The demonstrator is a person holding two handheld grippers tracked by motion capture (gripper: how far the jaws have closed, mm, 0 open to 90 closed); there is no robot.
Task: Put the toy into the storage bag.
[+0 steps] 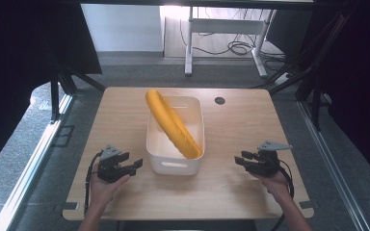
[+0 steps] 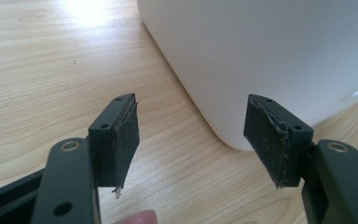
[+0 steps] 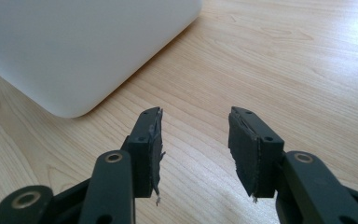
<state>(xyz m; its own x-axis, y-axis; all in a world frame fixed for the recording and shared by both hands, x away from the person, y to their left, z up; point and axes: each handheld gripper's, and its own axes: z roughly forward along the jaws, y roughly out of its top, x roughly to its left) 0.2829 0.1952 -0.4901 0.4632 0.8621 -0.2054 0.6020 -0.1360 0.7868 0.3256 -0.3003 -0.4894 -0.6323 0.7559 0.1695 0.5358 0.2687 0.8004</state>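
Wooden table (image 1: pixel 231 125) carries one white bin (image 1: pixel 173 166) with one yellow baguette (image 1: pixel 172 124) leaning inside; bin sits between two grippers, right of left gripper (image 1: pixel 136 165), left of right gripper (image 1: pixel 241 159), both gaping, empty

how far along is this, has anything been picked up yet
Looks done: nothing clearly; the long yellow object leans in the white bin, its upper end over the far rim. In hand: nothing; the left gripper and right gripper rest open and empty on the table, either side of the bin. Left: any handling at all.
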